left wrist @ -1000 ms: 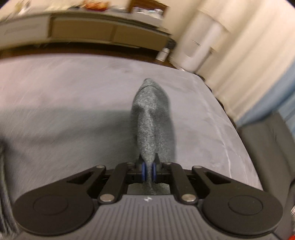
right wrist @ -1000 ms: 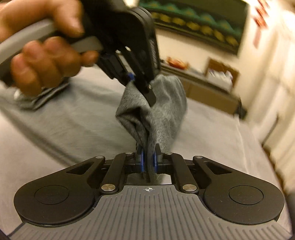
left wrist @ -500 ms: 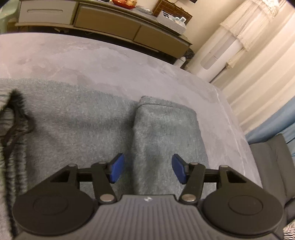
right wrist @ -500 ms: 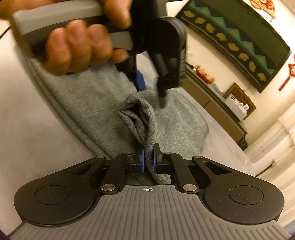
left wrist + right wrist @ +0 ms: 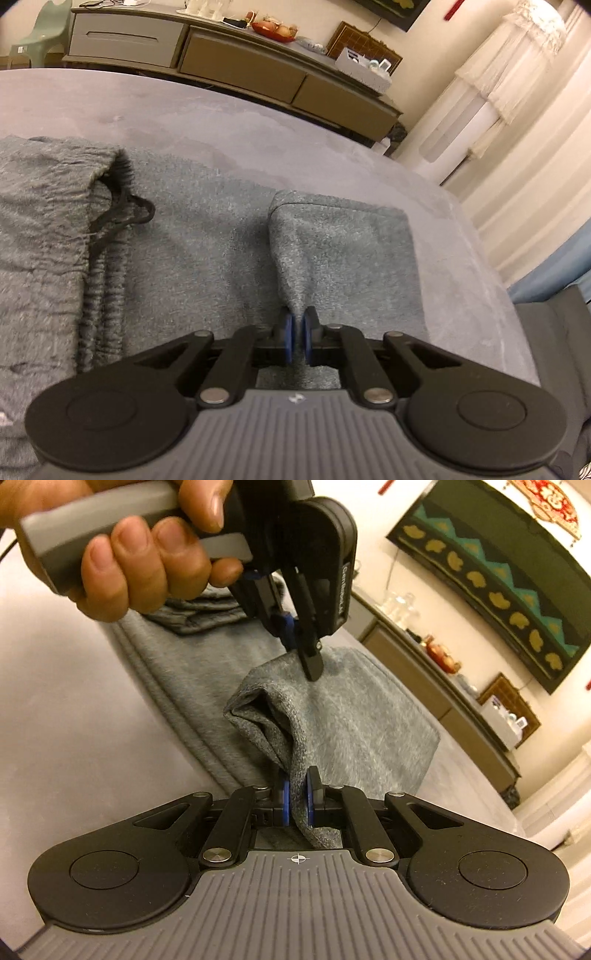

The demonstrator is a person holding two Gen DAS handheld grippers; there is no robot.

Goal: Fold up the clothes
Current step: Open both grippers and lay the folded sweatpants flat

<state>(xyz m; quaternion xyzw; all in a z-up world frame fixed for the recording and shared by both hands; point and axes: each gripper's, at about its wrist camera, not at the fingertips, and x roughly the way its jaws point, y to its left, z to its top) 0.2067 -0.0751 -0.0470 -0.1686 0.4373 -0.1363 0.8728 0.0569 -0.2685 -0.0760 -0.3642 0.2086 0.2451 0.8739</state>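
Pointing away lengthwise, grey trousers point(image 5: 207, 258)

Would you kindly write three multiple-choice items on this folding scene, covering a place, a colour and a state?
1. Where does the black drawstring lie in the left wrist view?
A. left of the gripper
B. on the sideboard
C. on the curtain

2. What colour is the garment?
A. red
B. grey
C. white

3. How is the right gripper?
A. wide open
B. shut on fabric
C. shut on nothing

Answers:
1 A, it loops by the waistband at left.
2 B, grey fleece in both views.
3 B, cloth runs between its blue pads.
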